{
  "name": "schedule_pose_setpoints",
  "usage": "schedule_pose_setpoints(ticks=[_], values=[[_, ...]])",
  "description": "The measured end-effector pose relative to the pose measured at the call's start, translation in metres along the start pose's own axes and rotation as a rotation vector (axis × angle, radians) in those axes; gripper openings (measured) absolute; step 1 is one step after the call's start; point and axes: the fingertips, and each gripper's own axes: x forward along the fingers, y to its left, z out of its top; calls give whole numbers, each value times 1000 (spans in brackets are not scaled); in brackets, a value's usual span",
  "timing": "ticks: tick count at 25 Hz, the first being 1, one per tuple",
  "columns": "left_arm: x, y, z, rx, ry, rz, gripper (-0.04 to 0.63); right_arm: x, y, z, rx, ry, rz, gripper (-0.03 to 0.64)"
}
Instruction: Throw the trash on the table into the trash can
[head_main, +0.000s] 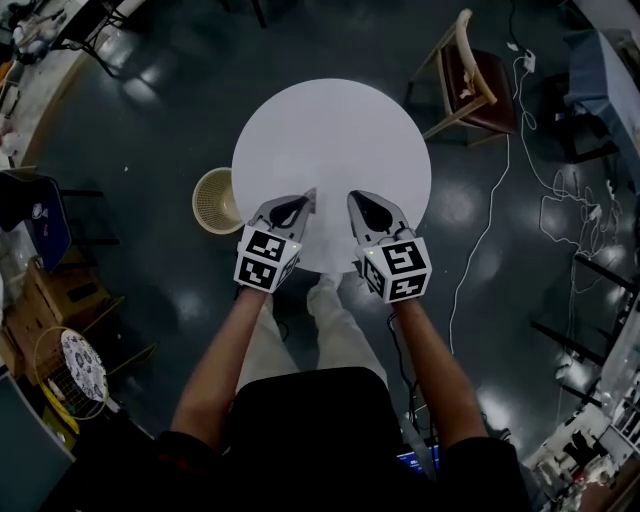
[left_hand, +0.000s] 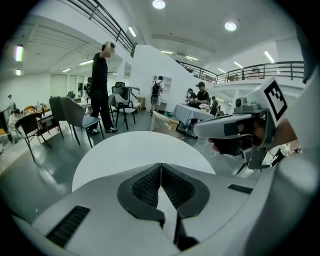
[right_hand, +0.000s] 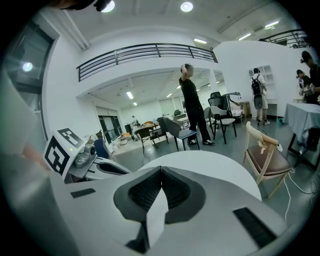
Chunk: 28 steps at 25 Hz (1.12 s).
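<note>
The round white table (head_main: 330, 130) shows a bare top; I see no trash on it in any view. A beige woven trash can (head_main: 217, 200) stands on the floor against the table's left edge. My left gripper (head_main: 310, 195) and right gripper (head_main: 353, 197) hover side by side over the table's near edge, both pointing across it. In the left gripper view the left gripper (left_hand: 161, 166) has its pads pressed together with nothing between them. The right gripper (right_hand: 161, 170) is likewise shut and holds nothing. Each gripper shows in the other's view: right gripper (left_hand: 235, 129), left gripper (right_hand: 92, 165).
A wooden chair (head_main: 470, 85) stands beyond the table's far right. White cables (head_main: 560, 200) trail over the dark floor on the right. Boxes and clutter (head_main: 50, 310) sit at the left. A standing person (left_hand: 100, 90) and grey chairs (left_hand: 75, 117) are across the room.
</note>
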Motion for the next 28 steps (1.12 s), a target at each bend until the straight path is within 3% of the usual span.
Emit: schedule_pose_setpoints(ticks=[8, 13, 28], values=[[-31, 45, -24, -44, -15, 12, 15, 40, 50, -13, -10, 50, 18, 17], [-63, 95, -47, -72, -25, 27, 15, 84, 96, -13, 26, 44, 12, 17], [-127, 224, -122, -177, -44, 79, 15, 203, 216, -40, 3, 116, 77, 17]])
